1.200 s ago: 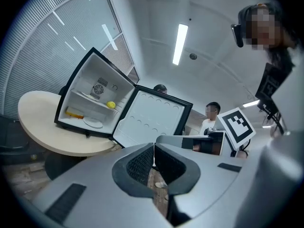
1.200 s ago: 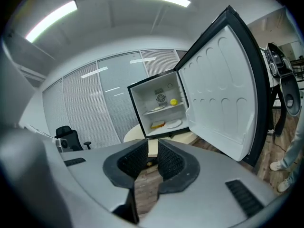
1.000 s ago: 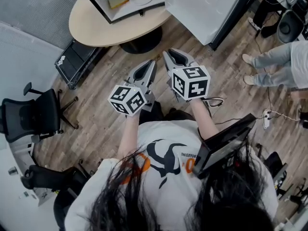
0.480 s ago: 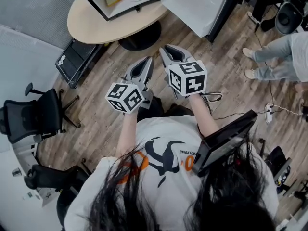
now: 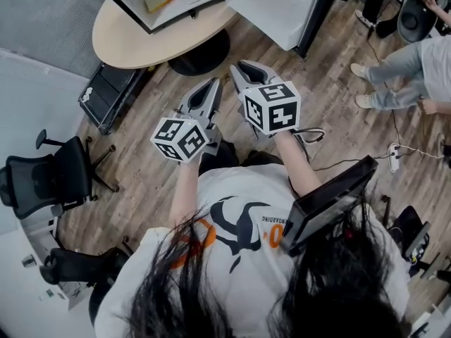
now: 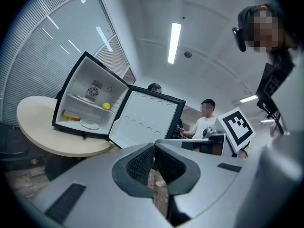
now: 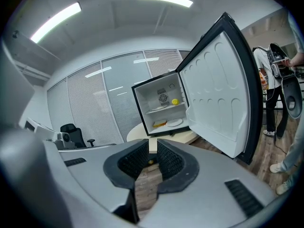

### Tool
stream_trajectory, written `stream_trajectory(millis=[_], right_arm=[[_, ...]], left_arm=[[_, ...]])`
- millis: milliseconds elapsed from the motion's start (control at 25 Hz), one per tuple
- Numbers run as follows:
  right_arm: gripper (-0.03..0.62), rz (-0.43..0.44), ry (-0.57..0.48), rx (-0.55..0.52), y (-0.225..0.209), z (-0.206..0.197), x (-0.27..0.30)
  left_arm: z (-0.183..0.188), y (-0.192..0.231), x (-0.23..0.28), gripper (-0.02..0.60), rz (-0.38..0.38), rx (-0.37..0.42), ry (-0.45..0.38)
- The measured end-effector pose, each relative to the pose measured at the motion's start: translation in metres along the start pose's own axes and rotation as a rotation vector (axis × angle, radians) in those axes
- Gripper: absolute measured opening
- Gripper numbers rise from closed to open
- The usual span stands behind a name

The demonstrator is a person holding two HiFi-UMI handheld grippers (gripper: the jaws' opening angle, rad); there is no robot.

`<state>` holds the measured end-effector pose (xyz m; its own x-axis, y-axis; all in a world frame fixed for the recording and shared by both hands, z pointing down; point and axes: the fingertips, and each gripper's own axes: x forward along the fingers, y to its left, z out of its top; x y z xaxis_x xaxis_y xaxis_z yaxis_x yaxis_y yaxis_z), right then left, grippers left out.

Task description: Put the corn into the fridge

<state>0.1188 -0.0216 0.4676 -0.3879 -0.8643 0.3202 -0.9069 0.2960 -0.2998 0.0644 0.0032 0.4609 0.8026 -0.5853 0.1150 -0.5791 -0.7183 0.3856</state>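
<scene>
Corn (image 7: 160, 123) lies in the fridge (image 7: 142, 101); our left tongs (image 5: 213, 84) and right tongs (image 5: 240, 67) stay pressed together, empty: task seemingly done.

Premises: an office-type workroom. Evidence: wood-plank floor (image 5: 144, 178); a black swivel chair (image 5: 44, 180) against the wall; full-height glazed partitions with slatted blinds (image 7: 90, 109); linear ceiling lights (image 6: 174, 42). A round bench (image 5: 130, 44) carries a small fridge (image 6: 102, 80) with its door open. A power strip (image 5: 392, 157) with trailing cable lies on the floor. A bystander (image 6: 205, 120) stands behind.
</scene>
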Motion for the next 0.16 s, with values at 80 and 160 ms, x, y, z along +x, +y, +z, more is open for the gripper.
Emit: stream_trajectory(millis=[80,160], right_arm=[[0.063,0.0,0.004,-0.001,0.002,-0.0009,0.0008],[0.063,0.002,0.007,0.0,0.0042,-0.0018,0.0013]], left_arm=[[0.0004,0.0008,-0.002,0.012,0.002,0.001,0.003],[0.0003,0.0017,-0.0043,0.012,0.005,0.002,0.005]])
